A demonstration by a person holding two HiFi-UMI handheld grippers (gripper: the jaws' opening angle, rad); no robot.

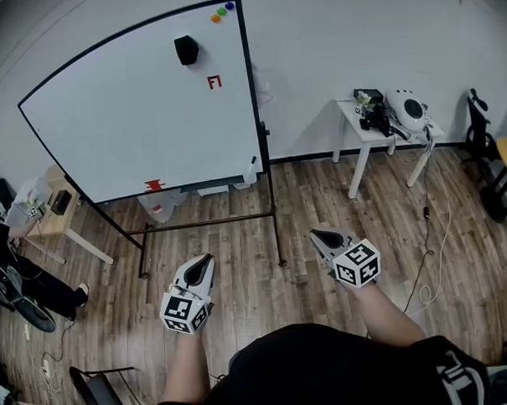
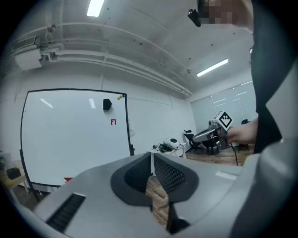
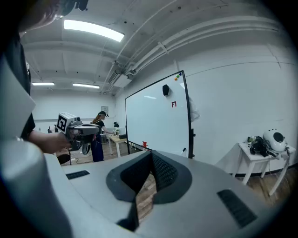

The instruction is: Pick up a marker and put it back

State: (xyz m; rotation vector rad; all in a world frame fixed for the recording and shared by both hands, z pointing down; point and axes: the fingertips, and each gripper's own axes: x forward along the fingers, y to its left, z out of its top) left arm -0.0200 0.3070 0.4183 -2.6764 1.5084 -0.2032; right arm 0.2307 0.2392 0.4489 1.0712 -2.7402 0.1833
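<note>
Grippers are held low over the wood floor, well apart from the whiteboard, so the approach is judged not yet begun. On the left gripper and right gripper, jaws are pressed together at the tips and nothing is pinched. What is taken for the marker is stood at the board's lower corner, toward 12 o'clock, untouched

The right gripper faces a whiteboard; its fingers meet at the tips with nothing between them; wood floor shows through the gap below; a black eraser sits high on the board; a white bench stands at right; the left gripper is held at left.
</note>
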